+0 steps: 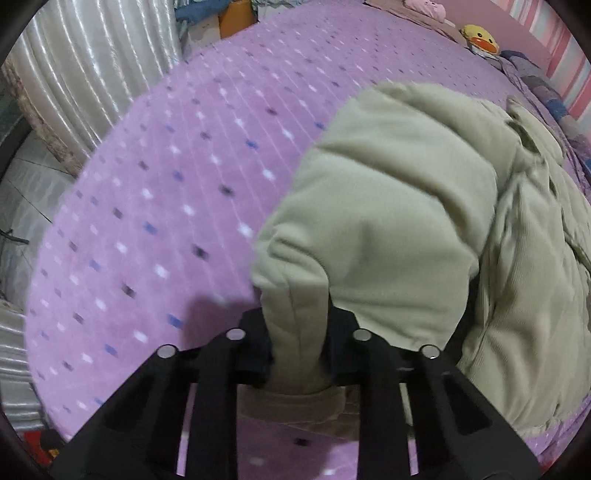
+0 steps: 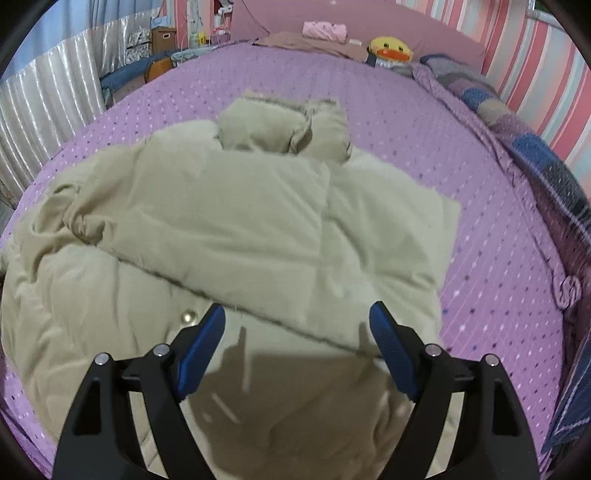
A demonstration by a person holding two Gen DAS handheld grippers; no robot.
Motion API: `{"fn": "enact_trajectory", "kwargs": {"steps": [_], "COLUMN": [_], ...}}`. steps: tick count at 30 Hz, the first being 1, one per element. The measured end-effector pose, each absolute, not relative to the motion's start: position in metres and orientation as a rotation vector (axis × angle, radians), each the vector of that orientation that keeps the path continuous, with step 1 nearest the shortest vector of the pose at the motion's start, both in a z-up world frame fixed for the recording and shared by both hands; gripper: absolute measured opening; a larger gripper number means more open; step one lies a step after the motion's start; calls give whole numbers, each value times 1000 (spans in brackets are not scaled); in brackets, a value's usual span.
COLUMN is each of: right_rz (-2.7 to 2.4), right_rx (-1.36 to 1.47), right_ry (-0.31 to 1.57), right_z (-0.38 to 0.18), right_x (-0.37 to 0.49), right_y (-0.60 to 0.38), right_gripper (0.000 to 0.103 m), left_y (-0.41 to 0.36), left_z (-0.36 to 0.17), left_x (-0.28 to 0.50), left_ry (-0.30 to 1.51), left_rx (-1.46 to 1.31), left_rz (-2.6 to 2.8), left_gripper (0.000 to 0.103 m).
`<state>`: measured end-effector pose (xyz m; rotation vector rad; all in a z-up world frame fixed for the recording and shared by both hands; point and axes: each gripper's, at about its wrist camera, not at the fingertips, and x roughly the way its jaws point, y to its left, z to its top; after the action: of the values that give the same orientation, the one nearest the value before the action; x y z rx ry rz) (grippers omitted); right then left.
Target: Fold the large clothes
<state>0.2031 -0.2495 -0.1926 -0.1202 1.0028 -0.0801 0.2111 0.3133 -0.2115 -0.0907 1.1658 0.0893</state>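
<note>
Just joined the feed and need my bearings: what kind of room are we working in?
Most likely a bedroom. The beige coat lies on a bed with a purple dotted bedspread, a yellow duck plush toy sits by the pink headboard, and curtains hang alongside.

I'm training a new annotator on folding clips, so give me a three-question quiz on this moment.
1. True or false: the left gripper is shut on the coat's sleeve.
2. What does the right gripper hold? A) a sleeve B) the duck toy C) nothing
3. Fill in: the beige coat lies on a ____ bedspread.

Key: 1 true; 2 C, its jaws stand open above the coat; 3 purple.
</note>
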Motion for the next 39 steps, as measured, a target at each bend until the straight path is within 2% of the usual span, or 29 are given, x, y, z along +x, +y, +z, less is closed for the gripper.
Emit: {"fn": "enact_trajectory", "kwargs": {"steps": [7,10,12,19,20,21,22,24,30,39], "right_rz": [-122,-142,-150,-158,-160,-161,-159,-158,-147,-152], "right_rx": [-185,-216,-221,-200,-200,-197,-192,-181,-133,-180], "right_ry": [938,929,933,944,947,950,959,966,954,966], "right_z": [-170,-167,-168,-168,-170,-173,-176,-181,-187,-195], "right_x": [219,230,237,237,236,234,233,230,224,224], "right_y": [-242,-242,-244,-261,-264,-267,-272,-276,-283,-282], "right_gripper": [81,81,81,83,86,86,86,86,86,86], "left_y": [424,448,444,425,421,420,422,426,452,438], "left_z": [-160,-150,-150,-159,-159,-158,-154,-143,-132,-223], "left_x": [247,269,286,297,296,293,289,277,245,226], "left_ry": [1094,1094,1101,1141,1141,1137,1125,1067,1053,1188], "left_rx": [-159,-200,-137,-96,-100,-99,-88,-89,-207,-369], "left_rz": [252,235,269,364,362,371,394,400,426,478], "left_gripper": [17,18,29,47,52,79,97,100,100,100]}}
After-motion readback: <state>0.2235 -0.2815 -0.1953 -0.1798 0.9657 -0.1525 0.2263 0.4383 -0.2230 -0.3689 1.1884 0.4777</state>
